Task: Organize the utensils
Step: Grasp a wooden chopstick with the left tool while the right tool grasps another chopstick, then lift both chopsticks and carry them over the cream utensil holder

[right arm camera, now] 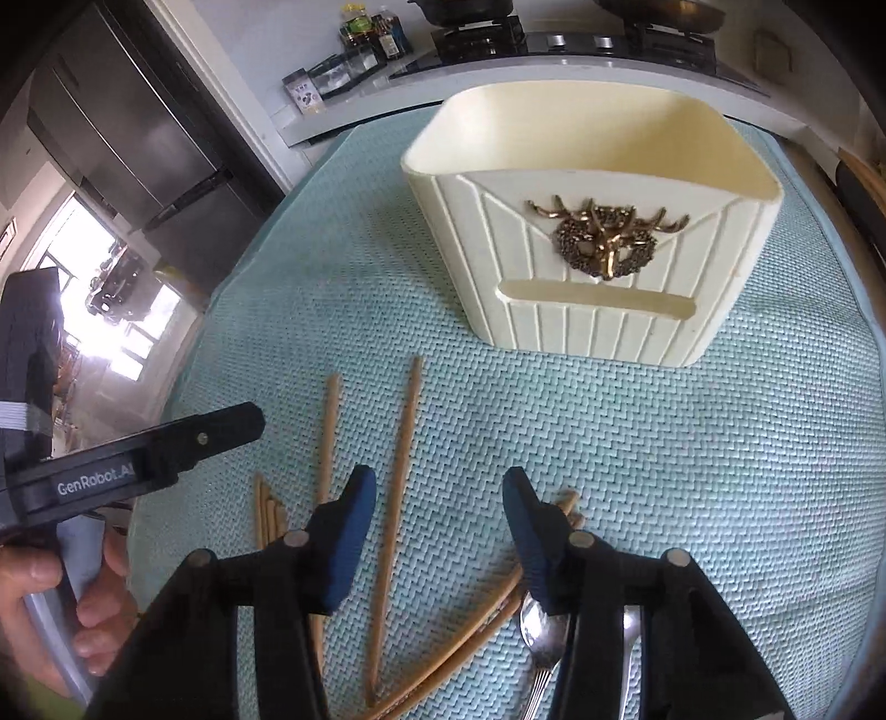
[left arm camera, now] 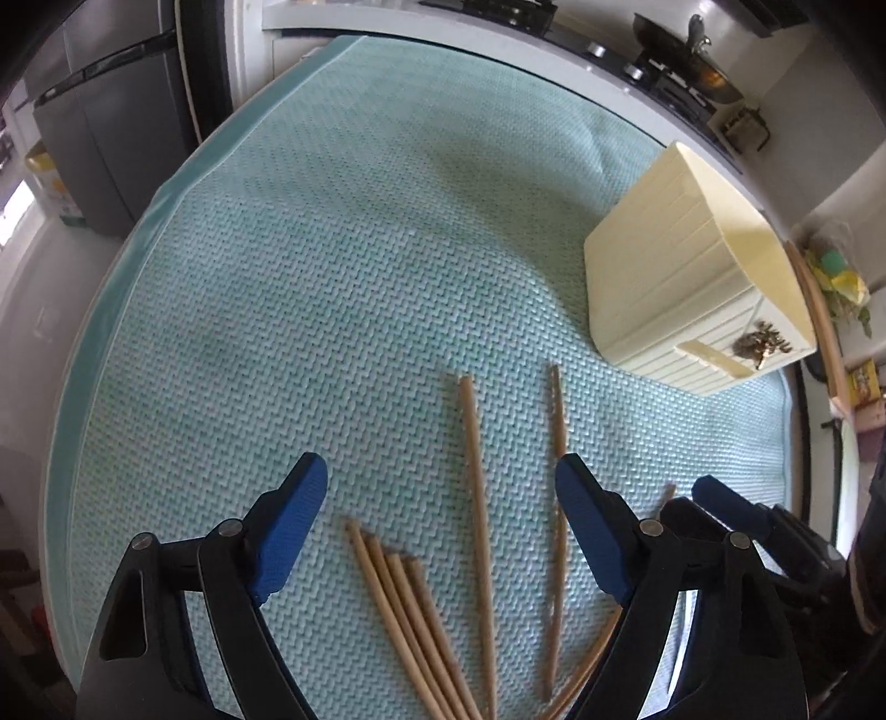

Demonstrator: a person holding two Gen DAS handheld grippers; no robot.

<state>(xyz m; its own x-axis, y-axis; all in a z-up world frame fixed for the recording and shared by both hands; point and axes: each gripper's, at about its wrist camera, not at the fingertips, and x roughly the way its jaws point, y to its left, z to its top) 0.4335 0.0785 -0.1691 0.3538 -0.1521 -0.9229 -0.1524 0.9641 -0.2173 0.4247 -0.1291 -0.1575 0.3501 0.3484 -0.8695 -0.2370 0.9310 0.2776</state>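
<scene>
- Left gripper (left arm camera: 440, 487), bottom of the left wrist view: its blue fingers (left arm camera: 293, 531) stand wide apart above the mat, touching nothing; a single chopstick (left arm camera: 477, 531) and the ends of a bundle of chopsticks (left arm camera: 398, 609) lie on the mat between them.
- Right gripper (right arm camera: 440, 498), bottom of the right wrist view: jaws at a middling width, pressing on nothing; a long chopstick (right arm camera: 396, 509) lies on the mat between them.
- Lower right of that view: a metal spoon (right arm camera: 540, 637) partly hidden behind the right finger, more chopsticks (right arm camera: 470, 637) slanting just beside it.
- Lower left of the same view: a hand (right arm camera: 72, 598) gripping the handle of the left gripper's black body.
- Everything rests on a woven teal mat (left arm camera: 332, 277).
- Farther up, upper centre of the right wrist view: a cream utensil holder (right arm camera: 598, 310), upright, with a gold ornament (right arm camera: 606, 238) on its front, apart from the chopsticks.
- Beyond, along the top edge: a stove (right arm camera: 554, 39) with pans on a counter, and a dark fridge (right arm camera: 127, 127) at upper left.
</scene>
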